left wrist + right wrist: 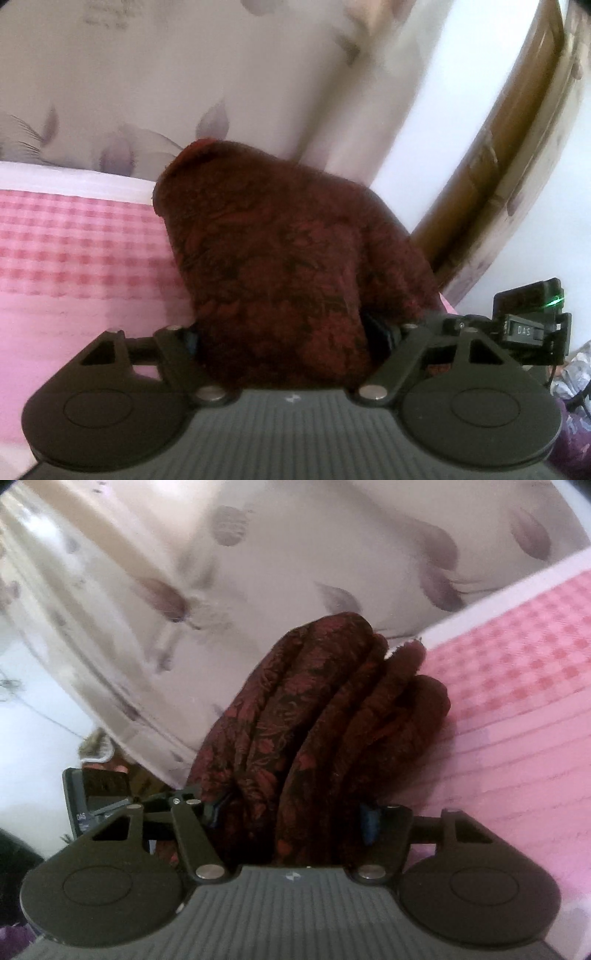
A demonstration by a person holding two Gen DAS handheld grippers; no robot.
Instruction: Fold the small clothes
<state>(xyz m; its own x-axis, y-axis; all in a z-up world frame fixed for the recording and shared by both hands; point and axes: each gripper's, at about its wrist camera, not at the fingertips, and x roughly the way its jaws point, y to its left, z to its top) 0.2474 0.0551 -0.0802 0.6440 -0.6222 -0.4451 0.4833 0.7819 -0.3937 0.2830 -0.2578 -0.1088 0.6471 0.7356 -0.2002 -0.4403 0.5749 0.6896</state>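
A: Biggest first. Your pink checked bedsheet (pixel 74 236) fills the left side of the left wrist view and the right side of the right wrist view (pixel 517 701). A floral curtain (pixel 166 74) hangs behind it in both.

B: Agreed. Only the left view shows a brown wooden frame (pixel 491 177) curving down the right edge, next to a white wall.

A: Now the cloth. The dark red patterned garment (pixel 280 258) stands up bunched between the fingers of your left gripper (pixel 284 332), above the sheet. From this side it reads as one flat fuzzy face.

B: The right view shows what that one hides: the garment (pixel 314 731) is stacked in several folded layers, edges toward the camera, with the floral weave clear.

A: Tool state?

B: Your left gripper is pinching the garment, fabric packed between both fingers. Your right gripper (pixel 291 812) is pinching the same bundle, jaws pressed against its layers.

A: Smallest bit: each view catches the other gripper's black body at its edge, the right one (pixel 532 325) with a green light.
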